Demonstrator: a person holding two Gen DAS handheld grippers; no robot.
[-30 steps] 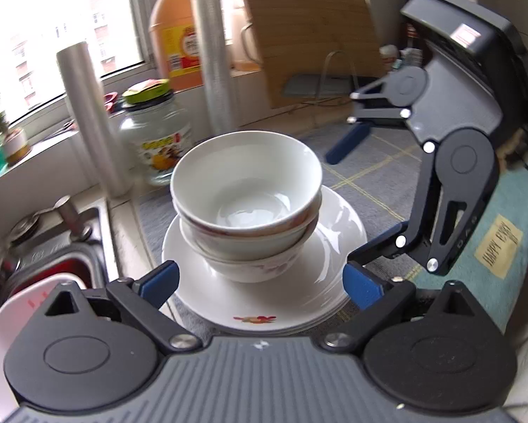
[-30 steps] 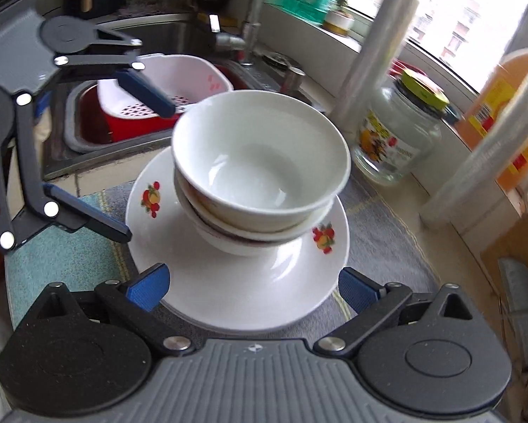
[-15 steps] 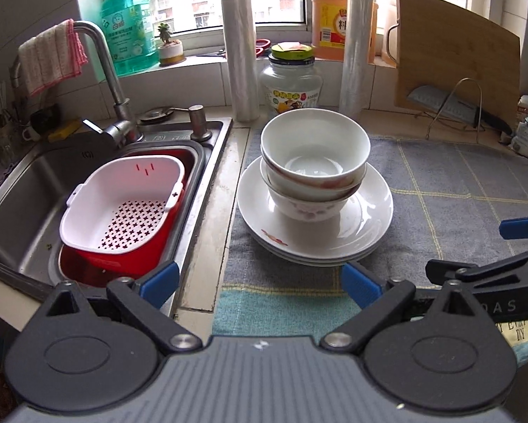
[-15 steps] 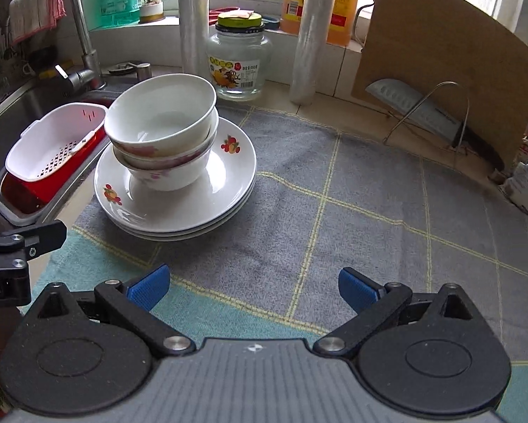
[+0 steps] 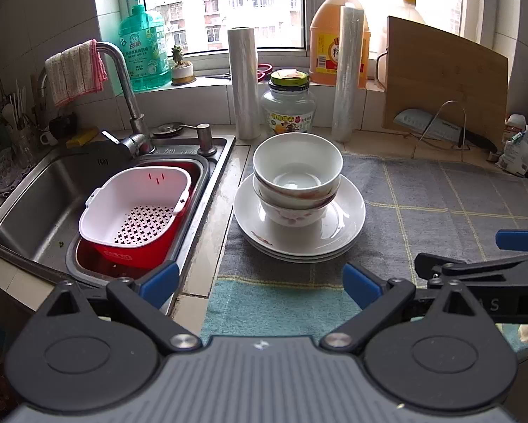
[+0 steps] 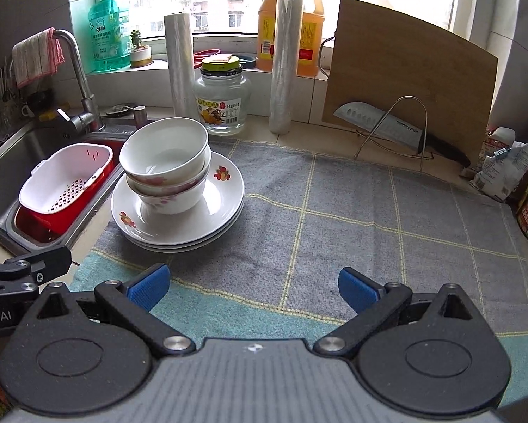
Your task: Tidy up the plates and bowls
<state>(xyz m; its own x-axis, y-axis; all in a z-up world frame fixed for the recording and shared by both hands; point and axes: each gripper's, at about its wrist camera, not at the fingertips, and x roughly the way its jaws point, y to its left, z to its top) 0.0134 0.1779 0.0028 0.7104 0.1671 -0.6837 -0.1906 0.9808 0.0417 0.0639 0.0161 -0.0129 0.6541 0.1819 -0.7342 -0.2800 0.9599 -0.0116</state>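
the sink [image 5: 45,190] is at nine o'clock in the left view, with a white basket [image 5: 133,208] sitting in a red tub [image 5: 130,255]. a tap [image 5: 123,81] with a cloth [image 5: 75,70] on it stands behind, near ten o'clock.

the left gripper [image 5: 260,283] is at six o'clock in its own view. it points forward and down at the counter. its blue pads [image 5: 158,282] are far apart and nothing is between them, so it is wide open. it touches nothing.

the plates [image 5: 299,236] are in the middle of that view, just past the pads toward twelve o'clock. they lie in a pile on the grey mat [image 5: 440,204], at the mat's edge near the sink. two bowls [image 5: 297,165] sit one inside the other on top of the plates. both stand upright.

a jar [image 5: 288,105] and two rolls [image 5: 243,84] stand behind the bowls at twelve o'clock. a wooden board [image 5: 443,70] leans at two o'clock with a knife [image 5: 436,130] in front of it.

the right gripper [image 6: 253,289] is at six o'clock in its own view. it also tips forward and down, over the bare mat [image 6: 369,211]. its pads [image 6: 355,289] are far apart too, with nothing in them. from here the plates [image 6: 179,225] and bowls [image 6: 163,151] are at ten o'clock, well apart from it. part of the left gripper [image 6: 24,268] shows at nine o'clock.
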